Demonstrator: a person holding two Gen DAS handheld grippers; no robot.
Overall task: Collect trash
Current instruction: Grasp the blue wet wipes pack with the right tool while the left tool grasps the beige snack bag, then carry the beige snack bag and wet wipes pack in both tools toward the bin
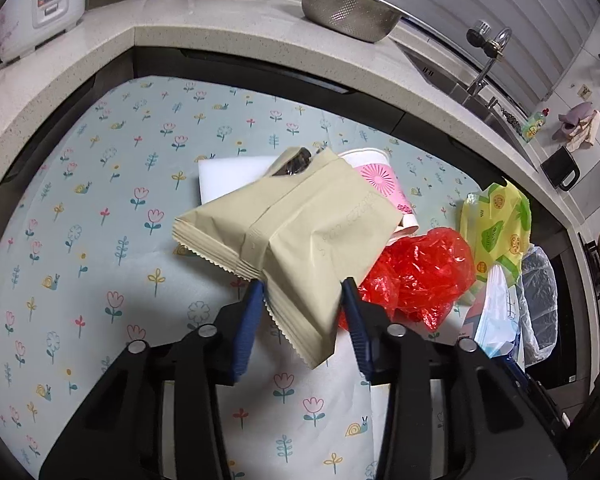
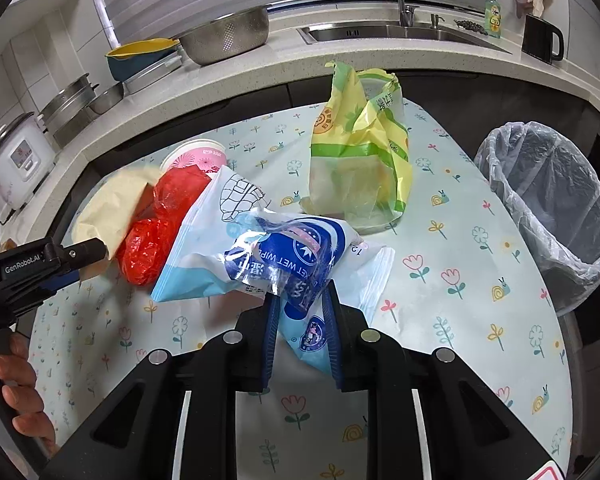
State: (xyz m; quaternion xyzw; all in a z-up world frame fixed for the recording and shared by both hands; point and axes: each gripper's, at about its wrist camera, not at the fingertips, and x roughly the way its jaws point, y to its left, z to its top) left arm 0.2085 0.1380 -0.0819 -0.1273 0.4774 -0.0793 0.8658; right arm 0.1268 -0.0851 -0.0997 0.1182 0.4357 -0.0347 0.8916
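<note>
My left gripper (image 1: 303, 292) is shut on a beige snack wrapper (image 1: 292, 224), held above the flowered tablecloth; the wrapper also shows in the right wrist view (image 2: 112, 208). My right gripper (image 2: 300, 304) is shut on a blue and white wet-wipe packet (image 2: 284, 256), lifted over the table. A red plastic bag (image 1: 416, 276) (image 2: 160, 232), a pink paper cup (image 1: 380, 180) (image 2: 200, 156) and a yellow-green plastic bag (image 1: 496, 228) (image 2: 360, 152) lie on the table. A bin lined with a clear bag (image 2: 552, 208) stands at the table's right edge.
A white foam block (image 1: 228, 180) lies behind the wrapper. The kitchen counter (image 1: 228, 28) curves behind the table with a steel colander (image 1: 348, 8), a rice cooker (image 1: 40, 4) and a sink (image 2: 388, 34). The left gripper's body (image 2: 40, 268) shows at left.
</note>
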